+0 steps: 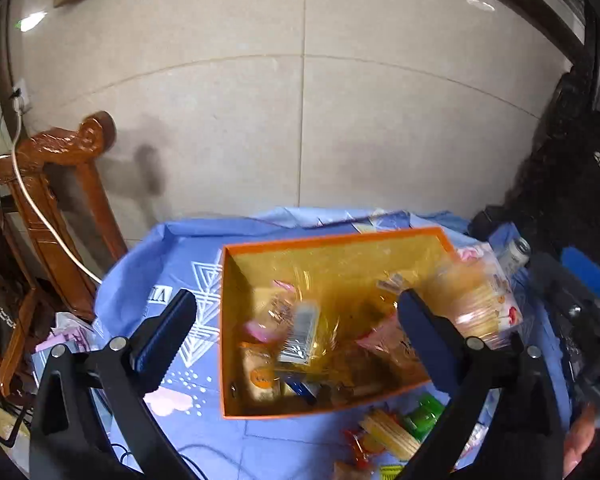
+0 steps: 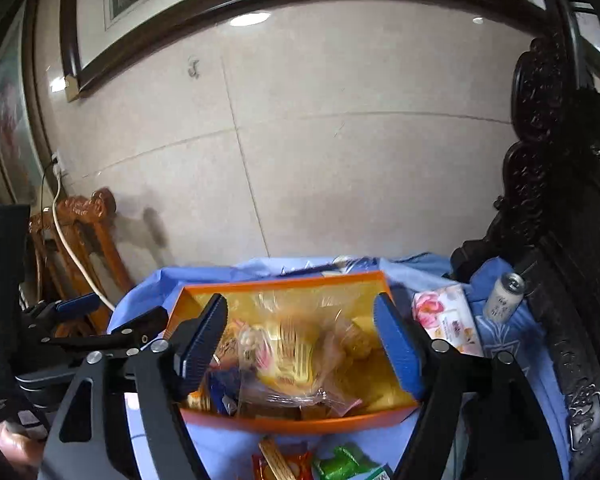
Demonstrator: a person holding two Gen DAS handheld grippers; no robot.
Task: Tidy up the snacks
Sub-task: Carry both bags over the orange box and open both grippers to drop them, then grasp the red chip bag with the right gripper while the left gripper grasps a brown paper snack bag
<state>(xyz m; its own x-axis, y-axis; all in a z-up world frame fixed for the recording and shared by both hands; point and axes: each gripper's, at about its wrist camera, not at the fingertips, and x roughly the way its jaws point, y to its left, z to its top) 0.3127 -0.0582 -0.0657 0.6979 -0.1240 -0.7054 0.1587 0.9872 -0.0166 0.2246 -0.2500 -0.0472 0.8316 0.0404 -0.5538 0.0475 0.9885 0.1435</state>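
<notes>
My left claw (image 1: 296,328) hangs spread and empty over the orange box (image 1: 380,236) on the blue-covered counter (image 1: 156,256). My right claw (image 2: 300,344) is spread too, above a clear bag of biscuits (image 2: 288,356) lying blurred in the box. I judge that bag just dropped in. The box already holds several wrapped snacks, one a barcoded pack (image 1: 300,336). Next I'd fetch the loose snacks near the box: the stick pack (image 2: 276,460), then the green packet (image 2: 340,462).
</notes>
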